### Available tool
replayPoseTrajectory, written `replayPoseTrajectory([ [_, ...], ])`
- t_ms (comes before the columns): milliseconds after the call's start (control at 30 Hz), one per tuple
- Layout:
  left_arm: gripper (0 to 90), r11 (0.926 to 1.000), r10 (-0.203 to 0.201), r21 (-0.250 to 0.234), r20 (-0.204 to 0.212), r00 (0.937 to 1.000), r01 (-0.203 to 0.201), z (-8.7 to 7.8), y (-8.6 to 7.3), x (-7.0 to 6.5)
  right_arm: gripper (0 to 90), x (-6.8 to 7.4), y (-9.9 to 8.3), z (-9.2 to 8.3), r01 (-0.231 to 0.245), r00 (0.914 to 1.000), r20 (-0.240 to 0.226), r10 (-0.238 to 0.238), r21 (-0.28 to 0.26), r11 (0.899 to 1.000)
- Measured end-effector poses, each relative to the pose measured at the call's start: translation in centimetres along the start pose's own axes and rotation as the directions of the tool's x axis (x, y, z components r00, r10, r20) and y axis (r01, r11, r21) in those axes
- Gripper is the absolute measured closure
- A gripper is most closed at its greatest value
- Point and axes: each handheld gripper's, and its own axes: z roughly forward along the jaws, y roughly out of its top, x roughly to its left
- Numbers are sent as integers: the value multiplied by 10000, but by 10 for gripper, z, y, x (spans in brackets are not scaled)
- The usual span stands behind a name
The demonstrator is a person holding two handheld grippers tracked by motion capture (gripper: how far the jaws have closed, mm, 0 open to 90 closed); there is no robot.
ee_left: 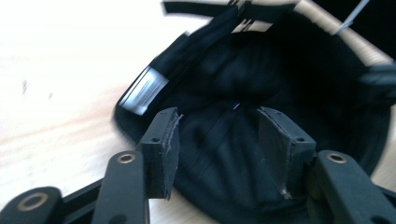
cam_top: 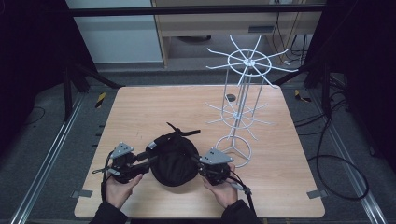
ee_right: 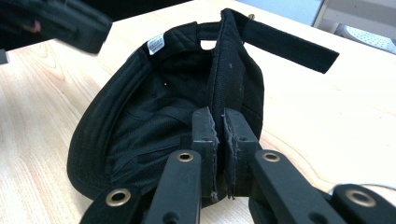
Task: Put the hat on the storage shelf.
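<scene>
A black cap [cam_top: 175, 158] lies upside down near the front of the wooden table [cam_top: 140, 107], its strap [cam_top: 184, 132] pointing away from me. My right gripper [ee_right: 219, 126] is shut on the cap's right rim [ee_right: 226, 70], which stands pinched up between the pads. At the cap's left edge, my left gripper [ee_left: 217, 140] is open, jaws wide apart, with the cap's dark lining [ee_left: 261, 84] showing between them. A white label [ee_left: 144, 91] sits inside the rim. In the high view the left gripper [cam_top: 152, 158] and right gripper [cam_top: 198, 161] flank the cap.
A white wire rack [cam_top: 243, 84] with two tiers of spokes and a ring base [cam_top: 236, 149] stands on the table's right half, just right of the right gripper. Black cables [cam_top: 336, 158] trail on the floor to the right.
</scene>
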Motion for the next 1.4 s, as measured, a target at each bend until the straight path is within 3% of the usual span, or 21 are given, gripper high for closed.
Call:
replayPoseTrajectory([
  [333,422,9983,200,-551,340,9992,-181,13,27,-23,842,3,-4,0,211,9997,-160,-209,122,9997],
  [467,399,9973,306,-688,540,9981,-268,29,38,-39,842,4,-4,1,279,9995,-159,-277,113,9995],
  [767,367,9996,240,-118,22,9997,-240,61,46,-53,842,7,-3,0,409,9988,-265,-408,43,9992],
  [900,358,9999,136,105,100,9999,-137,68,43,-52,843,10,-4,1,544,9979,-364,-541,81,9985],
  [1133,451,9993,-293,224,-54,9996,294,74,38,-53,844,13,-5,4,618,9965,-577,-608,162,9980],
  [1167,519,9993,-293,224,-54,9996,294,74,38,-53,844,14,-5,4,620,9963,-602,-606,206,9979],
  [1200,580,9996,-210,174,-339,9992,216,73,38,-54,843,15,-5,5,630,9962,-624,-615,212,9978],
  [1233,580,9995,-278,152,-353,9990,284,73,38,-53,843,15,-5,5,630,9962,-624,-615,212,9978],
  [1267,649,9988,-458,181,-198,9988,462,72,38,-52,842,16,-5,5,640,9959,-657,-627,184,9978],
  [1400,754,9993,-352,104,-251,9991,355,71,37,-55,824,16,-3,6,482,9955,-825,-472,98,9988],
])
